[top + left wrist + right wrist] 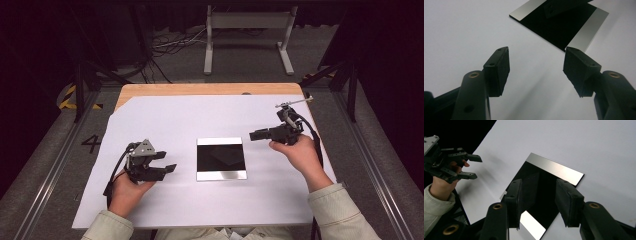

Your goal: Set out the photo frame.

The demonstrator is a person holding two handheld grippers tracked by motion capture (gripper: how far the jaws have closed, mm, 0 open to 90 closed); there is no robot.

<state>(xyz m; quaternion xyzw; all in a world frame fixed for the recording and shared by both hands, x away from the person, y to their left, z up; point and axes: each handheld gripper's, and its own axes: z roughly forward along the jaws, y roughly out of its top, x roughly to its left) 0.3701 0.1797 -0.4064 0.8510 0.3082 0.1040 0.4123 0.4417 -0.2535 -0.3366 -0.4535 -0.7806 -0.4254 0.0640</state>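
A square plate, glossy black with a silver strip along two opposite sides, lies flat in the middle of the white sheet. My left gripper hovers to its left, pointing toward it, jaws open and empty. In the left gripper view the left gripper faces a corner of the plate. My right gripper is held off the plate's far right corner, pointing left. In the right gripper view the right gripper stands open above the plate, nothing between its pads. The left gripper shows farther off.
The white sheet covers most of a wooden table, whose far edge stays bare. Beyond the table a grey metal stand and loose cables rest on the floor. Dark rails run along both sides.
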